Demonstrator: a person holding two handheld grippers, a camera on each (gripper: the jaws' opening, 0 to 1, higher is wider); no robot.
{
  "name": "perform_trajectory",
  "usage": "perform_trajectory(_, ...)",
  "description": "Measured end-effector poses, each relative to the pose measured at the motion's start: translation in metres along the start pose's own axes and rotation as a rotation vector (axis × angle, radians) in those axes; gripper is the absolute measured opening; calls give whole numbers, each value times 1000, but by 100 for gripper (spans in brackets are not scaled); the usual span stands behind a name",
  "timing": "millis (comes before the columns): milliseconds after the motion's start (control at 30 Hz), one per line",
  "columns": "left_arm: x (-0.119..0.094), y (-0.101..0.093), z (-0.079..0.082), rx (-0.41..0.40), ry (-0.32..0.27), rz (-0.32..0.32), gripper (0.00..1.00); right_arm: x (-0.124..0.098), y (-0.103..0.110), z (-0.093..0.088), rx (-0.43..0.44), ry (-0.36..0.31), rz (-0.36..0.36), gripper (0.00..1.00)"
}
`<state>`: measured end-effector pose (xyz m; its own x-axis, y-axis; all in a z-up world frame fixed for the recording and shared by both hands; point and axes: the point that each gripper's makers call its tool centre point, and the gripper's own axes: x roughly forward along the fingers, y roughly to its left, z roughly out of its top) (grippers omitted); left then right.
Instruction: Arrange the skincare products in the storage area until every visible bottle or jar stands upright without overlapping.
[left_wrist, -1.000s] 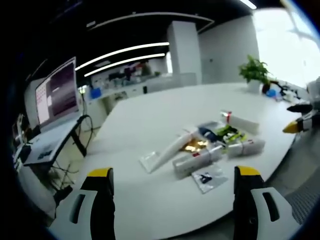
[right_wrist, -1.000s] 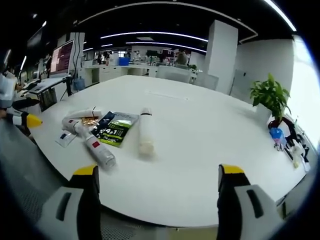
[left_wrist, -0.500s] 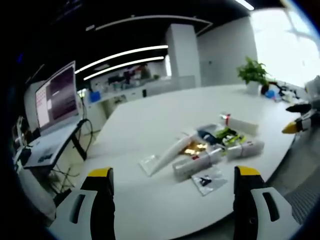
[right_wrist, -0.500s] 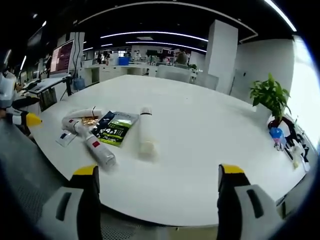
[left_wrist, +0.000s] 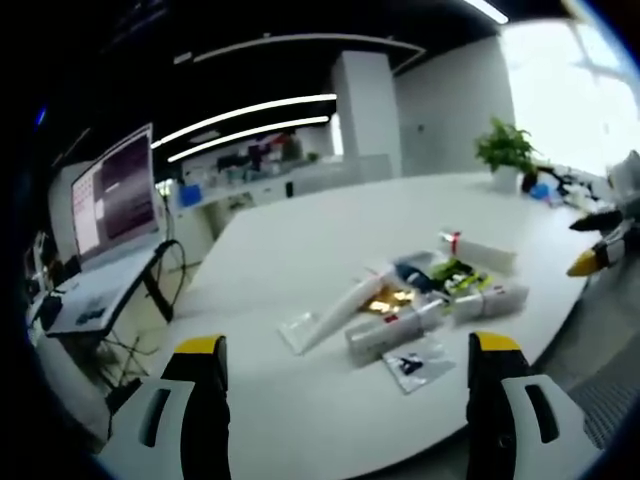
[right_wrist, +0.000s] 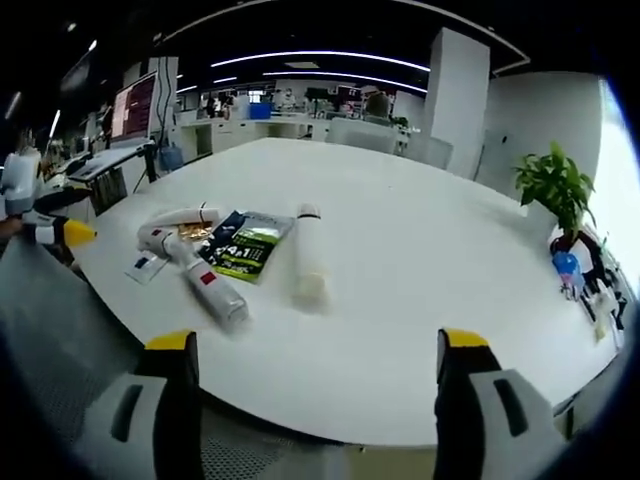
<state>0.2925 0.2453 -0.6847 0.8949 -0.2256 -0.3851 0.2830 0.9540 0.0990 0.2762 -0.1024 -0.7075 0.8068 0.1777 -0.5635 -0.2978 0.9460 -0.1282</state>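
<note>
Nearest in the left gripper view, the left gripper (left_wrist: 345, 385) is held with jaws spread wide and nothing between them; the right gripper (right_wrist: 312, 385) is likewise wide apart and empty in the right gripper view.

Beyond, on the round white table (right_wrist: 420, 300), a small flat clear sachet (left_wrist: 418, 361) lies at 1 o'clock of the left jaws. Behind it, a white cylindrical bottle with a red label (right_wrist: 212, 291) lies on its side, touching a dark and green printed pouch (right_wrist: 244, 258). At 12 o'clock in the right gripper view, a cream-white bottle with a dark cap (right_wrist: 308, 260) lies flat, just apart.

Farther off, a potted green plant (right_wrist: 553, 190) is noted.

Judgement: task barely begun; no bottle stands upright, all remain to be righted and separated.
</note>
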Motion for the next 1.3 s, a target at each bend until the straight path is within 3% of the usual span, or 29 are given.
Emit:
perform_trajectory(400, 0, -1, 2, 0, -12, -7, 97, 10, -5, 20, 0, 33, 45, 99)
perform_trajectory(967, -1, -4, 3, -9, -16, -14, 97, 56, 3, 44, -115, 143, 180, 97)
perform_trajectory(1167, -1, -4, 4, -6, -24, -13, 97, 78, 0, 48, -145, 182, 210, 98)
perform_trajectory(1300, -1, -3, 5, -8, -29, -8, 97, 90, -2, 45, -169, 230, 231, 93)
